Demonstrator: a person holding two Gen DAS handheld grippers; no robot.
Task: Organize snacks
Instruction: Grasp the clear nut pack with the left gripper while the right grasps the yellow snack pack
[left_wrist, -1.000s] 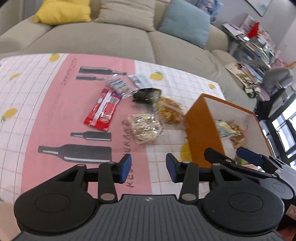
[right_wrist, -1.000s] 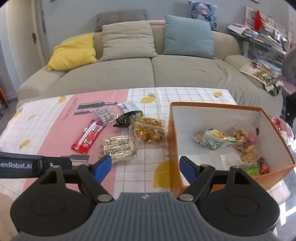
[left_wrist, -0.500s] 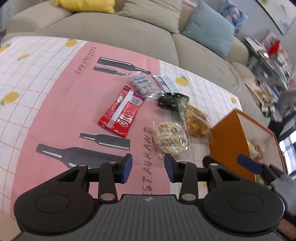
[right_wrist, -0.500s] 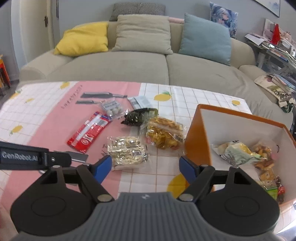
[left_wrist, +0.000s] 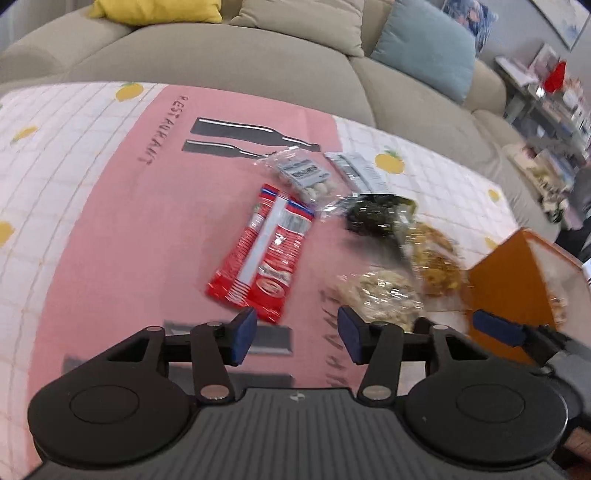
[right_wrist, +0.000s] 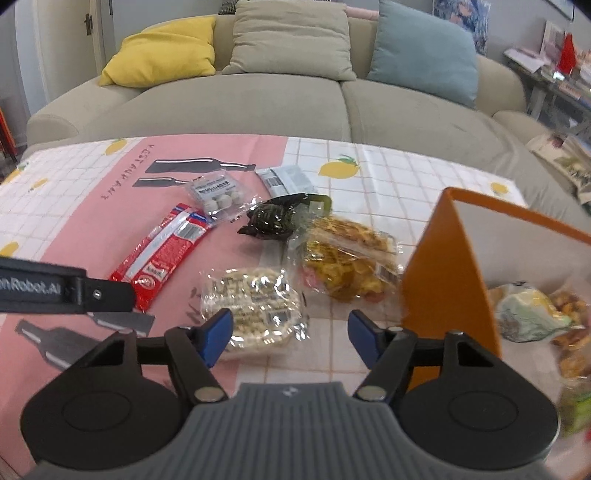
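Both grippers are advancing toward the loose snacks beside the box (right_wrist: 443, 266), each spread and empty. Right gripper (right_wrist: 291, 334) is nearing the pale pack (right_wrist: 255, 302), lying just ahead, left of the box, long axis crosswise. Left gripper (left_wrist: 295, 334) is facing the red pack (left_wrist: 264, 254), lengthwise, farther left. Motion blur is obscuring box contents.

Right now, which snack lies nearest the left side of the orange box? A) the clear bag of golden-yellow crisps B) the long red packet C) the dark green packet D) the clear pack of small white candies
A: the clear bag of golden-yellow crisps lies right beside the orange box; the long red packet lies farther left on the pink cloth.
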